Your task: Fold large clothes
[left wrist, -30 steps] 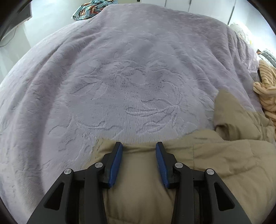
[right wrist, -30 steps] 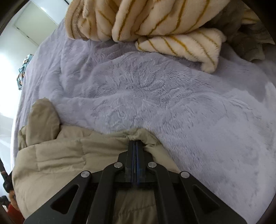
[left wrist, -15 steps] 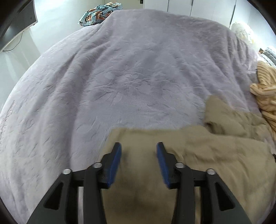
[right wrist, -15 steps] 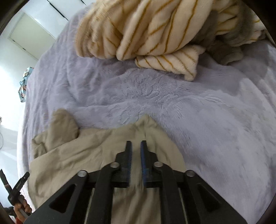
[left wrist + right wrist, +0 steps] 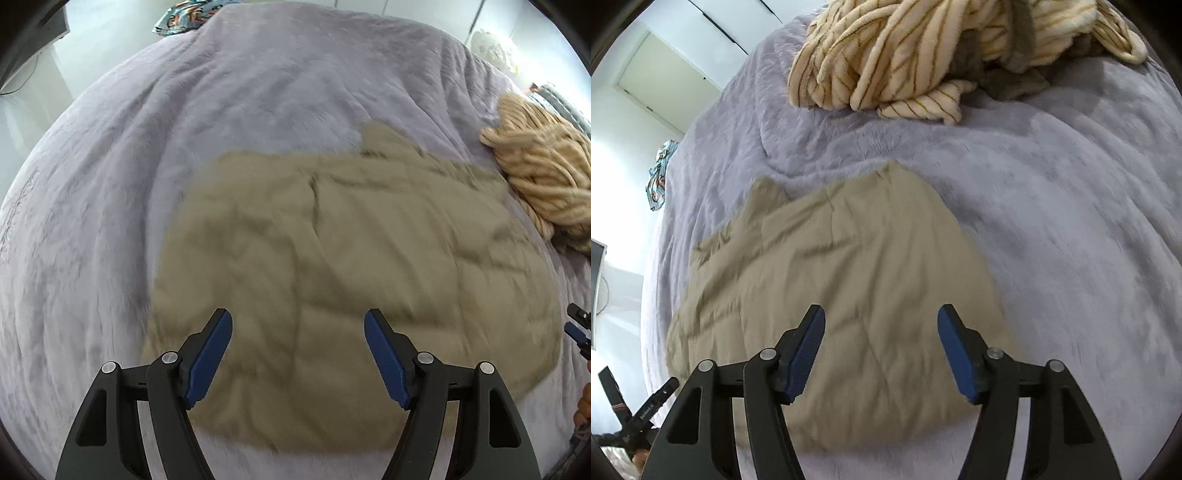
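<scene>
Tan jacket (image 5: pixel 354 266) (image 5: pixel 842 295) lies flat on the bedspread (image 5: pixel 221 110) (image 5: pixel 1071 221), folded into a rough rectangle. Fabric is matte and puffy with faint quilt seams and soft creases; a rounded flap sticks out at its far edge. The pictures are motion-blurred, so finer detail can't be read.

Left gripper (image 5: pixel 297 354) is spread wide above the jacket's near edge, nothing between the blue pads. Right gripper (image 5: pixel 881 347) is likewise wide apart, empty, over the jacket's near right part.

Bedspread is lavender plush with a low embossed pattern, wrinkled around the jacket. Beyond the jacket's far right corner sits a fleece pile (image 5: pixel 543 177) (image 5: pixel 942 48), cream with thin ochre stripes, bunched in ropey folds, near the jacket but not touching. Far off at the bedspread's far left edge sits a patterned teal cloth (image 5: pixel 181 16) (image 5: pixel 659 173).
</scene>
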Demonstrator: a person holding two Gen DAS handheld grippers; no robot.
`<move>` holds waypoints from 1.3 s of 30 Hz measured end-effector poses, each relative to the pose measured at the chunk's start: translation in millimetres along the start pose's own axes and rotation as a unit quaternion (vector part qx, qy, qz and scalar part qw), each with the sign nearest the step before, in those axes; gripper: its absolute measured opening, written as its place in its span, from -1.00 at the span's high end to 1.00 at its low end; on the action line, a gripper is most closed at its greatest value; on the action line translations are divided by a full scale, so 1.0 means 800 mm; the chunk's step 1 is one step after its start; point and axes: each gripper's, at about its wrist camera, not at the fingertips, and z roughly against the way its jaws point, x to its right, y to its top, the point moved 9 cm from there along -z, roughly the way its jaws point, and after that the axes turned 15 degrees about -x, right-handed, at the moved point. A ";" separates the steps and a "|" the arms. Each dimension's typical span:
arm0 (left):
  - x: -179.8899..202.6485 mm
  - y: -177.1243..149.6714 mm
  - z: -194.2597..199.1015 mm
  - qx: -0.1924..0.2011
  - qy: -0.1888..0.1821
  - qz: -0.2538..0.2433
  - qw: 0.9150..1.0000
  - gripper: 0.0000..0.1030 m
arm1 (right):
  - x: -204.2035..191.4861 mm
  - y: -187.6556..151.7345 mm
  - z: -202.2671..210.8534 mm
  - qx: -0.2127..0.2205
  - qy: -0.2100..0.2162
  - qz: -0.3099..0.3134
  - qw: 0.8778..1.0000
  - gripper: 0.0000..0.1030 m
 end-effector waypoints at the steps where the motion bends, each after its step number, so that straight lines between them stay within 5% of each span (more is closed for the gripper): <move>1: 0.002 -0.008 0.001 0.000 0.002 -0.003 1.000 -0.46 | 0.003 -0.010 0.000 -0.006 0.003 -0.003 1.000 -0.32; 9: 0.012 -0.077 -0.004 -0.036 -0.009 -0.003 0.999 -0.46 | 0.019 -0.079 -0.016 -0.043 0.025 -0.036 0.998 -0.48; 11: 0.013 -0.091 -0.005 -0.036 -0.005 0.000 0.999 -0.98 | 0.022 -0.092 -0.021 -0.052 0.034 -0.046 0.997 -0.51; 22: 0.021 -0.122 -0.012 -0.057 -0.012 0.008 0.998 -0.99 | 0.022 -0.122 -0.035 -0.069 0.053 -0.058 0.994 -0.58; 24: 0.022 -0.126 -0.015 -0.065 -0.014 0.008 0.998 -0.99 | 0.019 -0.127 -0.039 -0.074 0.062 -0.056 0.994 -0.74; 39: 0.010 -0.137 -0.027 -0.084 -0.008 0.024 0.996 -0.99 | -0.001 -0.142 -0.049 -0.077 0.107 -0.054 0.990 -0.75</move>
